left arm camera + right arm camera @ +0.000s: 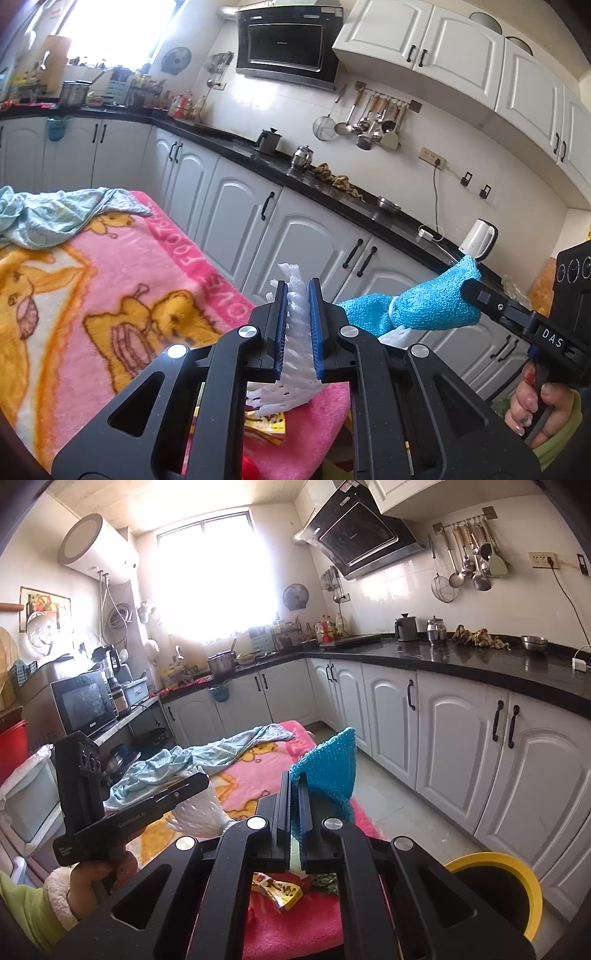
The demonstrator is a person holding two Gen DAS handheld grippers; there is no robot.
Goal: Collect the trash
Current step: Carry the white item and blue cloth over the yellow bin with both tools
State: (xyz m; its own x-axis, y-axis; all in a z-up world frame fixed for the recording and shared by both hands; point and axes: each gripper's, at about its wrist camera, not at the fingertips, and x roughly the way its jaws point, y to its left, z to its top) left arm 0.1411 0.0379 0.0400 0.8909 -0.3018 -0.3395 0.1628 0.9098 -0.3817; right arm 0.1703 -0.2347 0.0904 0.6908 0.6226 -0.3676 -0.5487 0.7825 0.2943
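Observation:
My left gripper (298, 284) is shut on a white foam net (297, 325), which sticks out past the blue pads and hangs below them. To the right, my right gripper (476, 295) holds a turquoise knitted cloth (424, 306). In the right wrist view, my right gripper (294, 775) is shut on that turquoise cloth (328, 768), which stands up past the fingertips. My left gripper (203, 781) shows at the left with the foam net (199, 808). Both hang over a table under a pink cartoon blanket (92, 295). A yellow snack wrapper (280, 890) lies on the blanket below the grippers.
A black bin with a yellow rim (484, 856) stands at the lower right beside the table. A light blue garment (177, 760) lies crumpled at the blanket's far end. White cabinets under a black countertop (480, 664) run along the right. A bag-lined white bin (26, 794) is at the left.

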